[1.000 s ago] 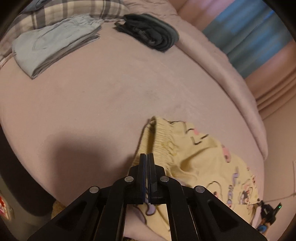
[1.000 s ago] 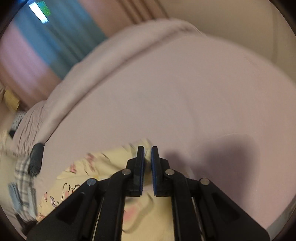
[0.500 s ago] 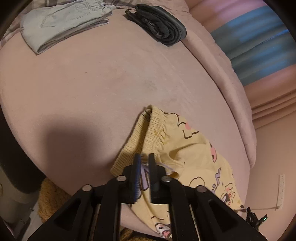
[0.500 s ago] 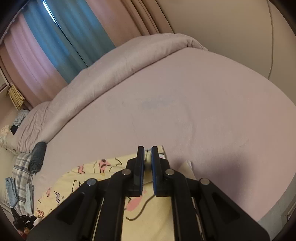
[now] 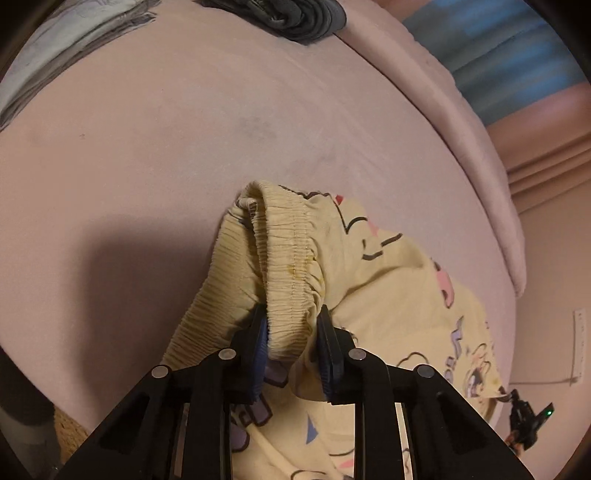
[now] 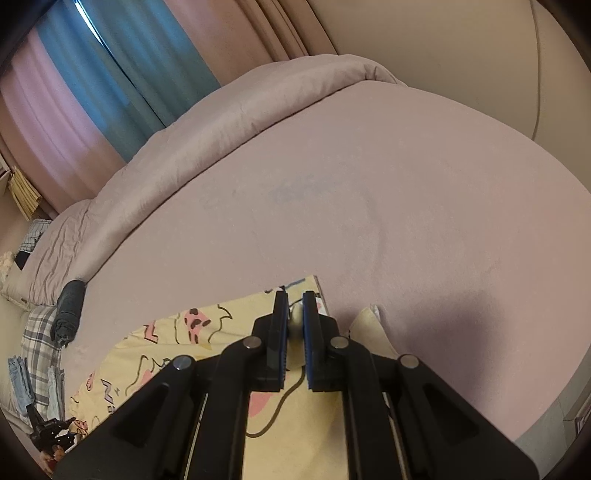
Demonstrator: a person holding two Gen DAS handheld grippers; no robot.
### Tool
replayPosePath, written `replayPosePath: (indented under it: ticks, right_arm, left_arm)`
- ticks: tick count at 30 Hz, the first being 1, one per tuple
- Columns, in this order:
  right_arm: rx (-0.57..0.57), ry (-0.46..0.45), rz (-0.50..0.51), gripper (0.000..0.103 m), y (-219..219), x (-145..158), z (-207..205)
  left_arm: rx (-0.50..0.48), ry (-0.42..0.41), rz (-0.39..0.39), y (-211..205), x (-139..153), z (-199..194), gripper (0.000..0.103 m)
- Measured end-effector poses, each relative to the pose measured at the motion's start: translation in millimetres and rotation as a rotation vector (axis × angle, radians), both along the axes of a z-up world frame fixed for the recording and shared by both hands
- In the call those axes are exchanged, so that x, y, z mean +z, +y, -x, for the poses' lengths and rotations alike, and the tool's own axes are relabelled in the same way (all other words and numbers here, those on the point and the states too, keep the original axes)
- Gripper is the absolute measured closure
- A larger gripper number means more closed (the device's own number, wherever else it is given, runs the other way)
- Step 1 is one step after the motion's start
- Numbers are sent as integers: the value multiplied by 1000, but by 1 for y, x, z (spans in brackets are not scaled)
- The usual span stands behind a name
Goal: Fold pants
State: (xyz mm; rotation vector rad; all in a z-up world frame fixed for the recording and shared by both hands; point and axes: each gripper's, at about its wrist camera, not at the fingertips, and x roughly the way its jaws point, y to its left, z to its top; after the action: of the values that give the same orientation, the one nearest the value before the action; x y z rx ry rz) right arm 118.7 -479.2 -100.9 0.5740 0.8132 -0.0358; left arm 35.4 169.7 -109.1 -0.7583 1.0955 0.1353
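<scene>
Yellow cartoon-print pants [image 5: 373, 273] lie on the pink bed [image 5: 184, 147]. In the left wrist view their elastic waistband [image 5: 291, 258] bunches up between the fingers of my left gripper [image 5: 291, 325], whose jaws stand apart around it. In the right wrist view my right gripper [image 6: 294, 314] is shut on a fold of the pants' hem [image 6: 295, 321], with the yellow cloth [image 6: 177, 347] spread to its lower left on the bed [image 6: 369, 206].
Folded grey-blue pants [image 5: 62, 48] and rolled dark pants [image 5: 291, 14] lie at the bed's far end. A rolled duvet [image 6: 229, 122] runs along the curtain side. A plaid cloth [image 6: 37, 339] and the dark roll [image 6: 68, 306] show at the left.
My left gripper's jaws have opened wider around the waistband and the camera has come closer to it. My right gripper stays shut on the hem and has steadied.
</scene>
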Motion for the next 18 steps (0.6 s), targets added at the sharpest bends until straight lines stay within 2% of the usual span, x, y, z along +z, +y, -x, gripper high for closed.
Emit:
replayPosePath:
  ticks: [3, 7, 10, 13, 18]
  right_arm:
    - [-23, -3, 15, 95, -3, 5, -1]
    - [-30, -80, -62, 95, -11, 34, 11]
    - [-28, -135, -59, 95, -13, 58, 28]
    - [-53, -102, 0, 95, -17, 61, 48]
    - [-57, -29, -15, 95, -22, 26, 93]
  left_arm:
    - [10, -29, -5, 4, 20, 6, 81]
    - [20, -169, -33, 14, 69, 28, 81]
    - [-4, -249, -14, 21, 93, 44, 81]
    - [2, -212, -46, 20, 90, 54, 81]
    - [30, -87, -53, 30, 54, 66, 81]
